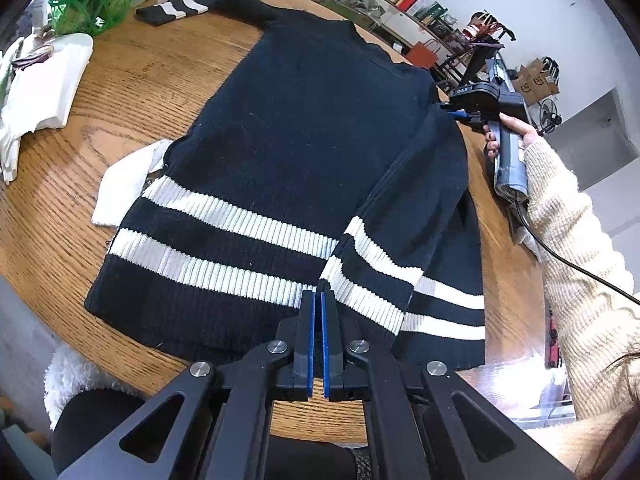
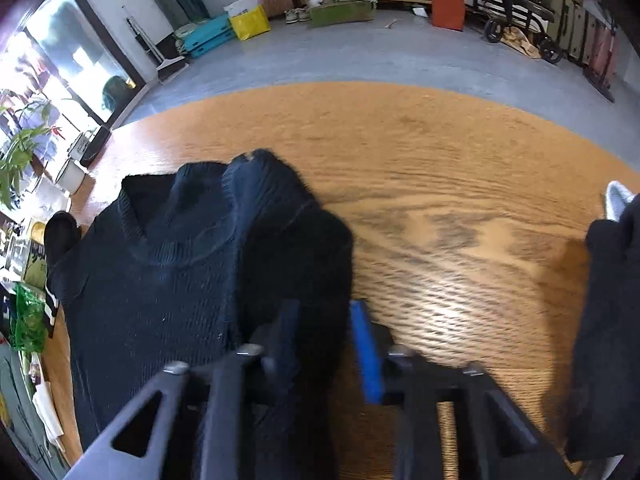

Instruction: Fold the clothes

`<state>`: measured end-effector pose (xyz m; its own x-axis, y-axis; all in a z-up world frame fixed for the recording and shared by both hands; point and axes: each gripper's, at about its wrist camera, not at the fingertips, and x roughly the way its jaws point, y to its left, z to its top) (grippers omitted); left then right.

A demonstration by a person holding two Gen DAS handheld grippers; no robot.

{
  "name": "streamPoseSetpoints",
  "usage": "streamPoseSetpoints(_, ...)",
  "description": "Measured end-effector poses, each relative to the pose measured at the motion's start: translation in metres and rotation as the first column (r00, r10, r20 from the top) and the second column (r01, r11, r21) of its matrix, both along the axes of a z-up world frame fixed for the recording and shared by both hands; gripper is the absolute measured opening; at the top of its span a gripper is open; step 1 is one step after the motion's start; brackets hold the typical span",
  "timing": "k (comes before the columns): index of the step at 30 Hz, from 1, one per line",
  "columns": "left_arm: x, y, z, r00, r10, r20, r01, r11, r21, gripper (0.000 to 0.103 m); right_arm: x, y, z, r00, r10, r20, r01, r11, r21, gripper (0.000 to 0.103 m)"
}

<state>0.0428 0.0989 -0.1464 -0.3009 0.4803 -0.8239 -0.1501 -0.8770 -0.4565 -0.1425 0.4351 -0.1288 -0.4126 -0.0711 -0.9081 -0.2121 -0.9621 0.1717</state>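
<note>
A black knit sweater [image 1: 304,128] with white stripes lies flat on the round wooden table [image 1: 120,92]. Its right sleeve [image 1: 412,200] is folded diagonally across the body. The striped cuff [image 1: 360,280] ends at my left gripper [image 1: 319,296], whose blue pads are pressed together on the cuff's corner. My right gripper [image 1: 454,113], held by a hand, is at the sweater's shoulder edge. In the right wrist view the right gripper [image 2: 324,312] clamps a thick bunched fold of the sweater [image 2: 160,300]. The other sleeve [image 1: 176,10] stretches out at the far left.
White cloths [image 1: 44,84] lie at the table's left, and another white piece [image 1: 124,184] pokes out from under the sweater. A green mesh basket [image 1: 96,4] stands at the back. A dark garment [image 2: 608,320] sits at the right edge. Bare wood [image 2: 440,160] lies beyond the shoulder.
</note>
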Motion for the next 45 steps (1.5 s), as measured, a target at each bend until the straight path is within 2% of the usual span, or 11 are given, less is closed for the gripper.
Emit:
streamPoseSetpoints(1,0.000,0.001,0.000,1.000,0.002,-0.003,-0.002,1.000,-0.008,0.002,0.002,-0.002,0.002,1.000,0.005,-0.011,-0.004,0.999,0.034,0.010)
streamPoseSetpoints(8,-0.003,0.017,0.002,0.999,-0.038,-0.013,0.037,0.998,-0.059,0.002,0.021,-0.006,0.038,0.993,-0.038,-0.114,0.063,0.973,0.220,0.007)
streamPoseSetpoints(14,-0.001,0.032,0.003,0.997,-0.081,-0.018,0.079,0.994,-0.078,0.002,0.014,-0.024,0.030,0.999,-0.027,-0.031,0.038,0.908,0.417,0.008)
streamPoseSetpoints(15,-0.001,0.031,0.003,0.997,-0.080,-0.016,0.079,0.994,-0.073,0.002,0.015,-0.024,0.028,0.999,-0.036,-0.034,0.047,0.899,0.436,0.010)
streamPoseSetpoints(16,-0.001,0.030,0.003,0.997,-0.075,-0.015,0.074,0.995,-0.071,0.002,0.016,-0.025,0.026,0.998,-0.046,-0.038,0.058,0.889,0.453,0.027)
streamPoseSetpoints(18,-0.001,0.027,0.003,0.998,-0.065,-0.014,0.064,0.996,-0.068,0.002,0.018,-0.019,0.030,0.993,-0.090,-0.081,0.116,0.898,0.424,0.047)
streamPoseSetpoints(22,-0.002,0.023,0.003,0.999,-0.052,-0.016,0.051,0.997,-0.054,0.002,0.023,-0.006,0.047,0.985,-0.120,-0.126,0.150,0.951,0.271,0.042)
streamPoseSetpoints(29,-0.008,0.008,0.002,1.000,0.005,0.007,-0.005,0.998,0.068,0.002,0.087,-0.034,0.052,0.992,0.058,-0.113,-0.033,0.977,0.211,0.040)
streamPoseSetpoints(37,-0.008,0.005,0.014,0.997,0.045,-0.069,-0.048,0.998,-0.032,0.002,0.114,-0.048,0.011,0.994,0.108,-0.018,-0.099,0.959,0.266,0.044)
streamPoseSetpoints(39,-0.010,0.007,0.009,0.997,0.054,-0.052,-0.057,0.997,-0.053,0.002,0.119,-0.051,0.000,0.994,0.113,0.007,-0.110,0.953,0.282,0.047)
streamPoseSetpoints(45,-0.015,-0.004,0.000,0.992,0.124,0.036,-0.119,0.988,-0.101,0.010,0.139,-0.052,0.036,0.994,0.086,-0.069,-0.068,0.969,0.237,0.051)
